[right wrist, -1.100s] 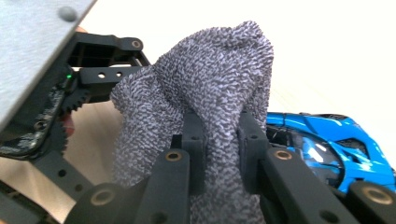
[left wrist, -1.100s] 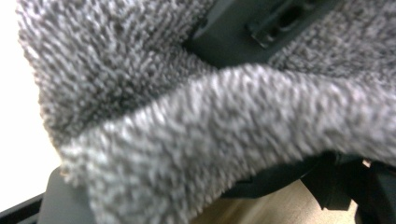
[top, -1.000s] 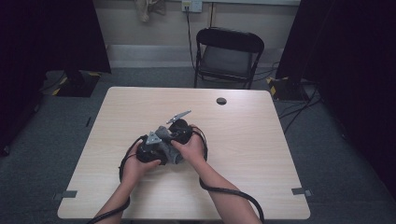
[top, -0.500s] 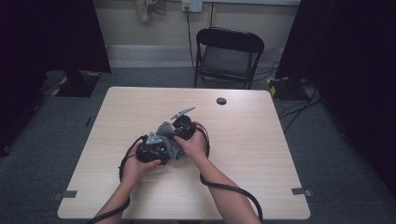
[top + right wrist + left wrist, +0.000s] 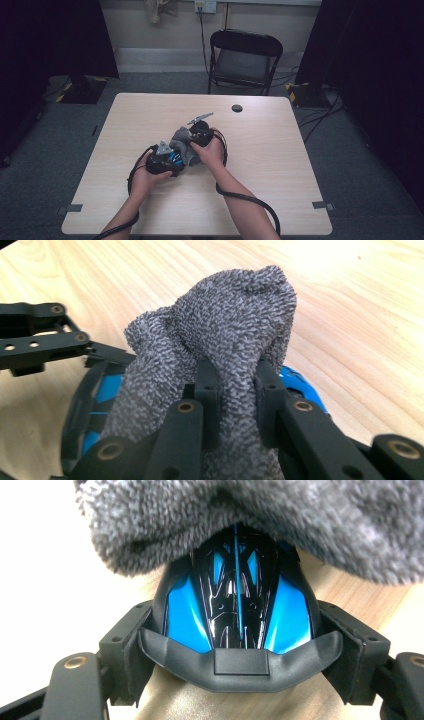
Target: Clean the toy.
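Left gripper [image 5: 235, 650] jaws, spread wide, clamp the blue shell [image 5: 235, 605]; right gripper [image 5: 235, 390] pinches the cloth [image 5: 220, 340] (draped at twelve o'clock).

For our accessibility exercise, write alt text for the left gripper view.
A glossy blue-and-black object sits clamped between the left gripper's two black jaws, above a light wooden table. A grey towelling cloth drapes over its far end.

- The cloth [image 5: 184, 146] lies on the blue-and-black object [image 5: 173, 159], mid-table [image 5: 280, 200].
- The left gripper [image 5: 167, 159] sits left of the right gripper [image 5: 192, 142].
- A small disc [image 5: 237, 108] lies behind them.
- 1 chair [image 5: 243, 59] stands behind the table.
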Available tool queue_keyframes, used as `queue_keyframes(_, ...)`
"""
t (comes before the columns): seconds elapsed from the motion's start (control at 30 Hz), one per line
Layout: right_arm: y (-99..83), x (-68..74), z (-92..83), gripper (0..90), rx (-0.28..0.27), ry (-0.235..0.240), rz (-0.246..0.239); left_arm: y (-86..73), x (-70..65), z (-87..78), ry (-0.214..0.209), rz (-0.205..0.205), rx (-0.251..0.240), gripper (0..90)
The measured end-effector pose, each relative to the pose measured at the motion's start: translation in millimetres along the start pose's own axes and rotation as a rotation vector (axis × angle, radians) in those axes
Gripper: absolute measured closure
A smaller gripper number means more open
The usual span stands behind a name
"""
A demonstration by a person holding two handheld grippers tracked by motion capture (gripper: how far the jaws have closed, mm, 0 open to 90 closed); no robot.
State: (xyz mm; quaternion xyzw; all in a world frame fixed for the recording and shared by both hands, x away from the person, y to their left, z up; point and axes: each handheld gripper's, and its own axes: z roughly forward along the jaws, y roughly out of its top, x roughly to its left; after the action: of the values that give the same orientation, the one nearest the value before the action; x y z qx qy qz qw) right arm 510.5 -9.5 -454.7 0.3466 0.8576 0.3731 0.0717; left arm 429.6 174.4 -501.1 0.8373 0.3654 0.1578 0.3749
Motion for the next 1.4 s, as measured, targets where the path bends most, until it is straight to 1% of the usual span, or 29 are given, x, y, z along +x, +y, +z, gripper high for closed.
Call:
queue_keyframes(0.13,-1.9,-8.8,1.0,77.7,0.003,-0.003,0.019,0.0,0.0,0.0,0.000,0.000,0.000,24.1)
queue_keyframes(0.17,-2.1,-10.6,1.3,77.7,0.005,0.004,0.021,0.0,0.0,0.0,0.000,0.000,0.000,24.1)
queue_keyframes(0.33,-2.6,-15.3,1.7,77.7,0.010,-0.018,0.002,0.0,-0.1,0.0,0.000,0.000,0.000,24.1)
queue_keyframes(0.47,-5.3,-20.9,1.7,77.7,-0.001,-0.021,0.024,0.0,0.0,0.0,0.000,0.000,0.000,24.1)
queue_keyframes(0.53,-5.9,-22.9,1.8,77.7,-0.002,-0.024,0.023,0.0,0.0,0.0,0.000,0.000,0.000,24.1)
queue_keyframes(0.6,-6.1,-24.7,2.0,77.8,0.000,-0.037,0.025,0.0,0.0,0.1,0.000,0.000,-0.001,24.1)
queue_keyframes(0.67,-6.4,-26.6,2.3,77.7,0.000,-0.034,0.033,0.0,0.0,0.0,0.000,0.000,0.000,24.1)
queue_keyframes(0.73,-6.4,-28.2,2.1,77.7,0.004,-0.033,0.030,0.0,0.0,0.0,0.000,0.000,0.000,24.1)
queue_keyframes(0.8,-6.3,-29.9,2.1,77.7,0.005,-0.042,0.020,0.0,0.0,0.0,0.000,0.000,-0.001,24.1)
queue_keyframes(1.03,-8.8,-33.3,1.7,77.7,-0.005,-0.045,0.049,0.0,0.0,0.1,0.000,0.000,0.000,24.1)
queue_keyframes(1.1,-9.0,-34.3,1.5,77.7,-0.005,-0.055,0.049,0.0,0.0,0.1,0.000,0.000,-0.001,24.1)
queue_keyframes(1.27,-10.4,-39.0,1.2,77.7,-0.010,-0.062,0.076,0.0,0.1,0.0,0.000,0.001,0.000,24.1)
queue_keyframes(1.4,-12.4,-43.2,0.8,77.7,-0.016,-0.081,0.085,0.0,0.1,0.0,0.000,0.001,0.000,24.1)
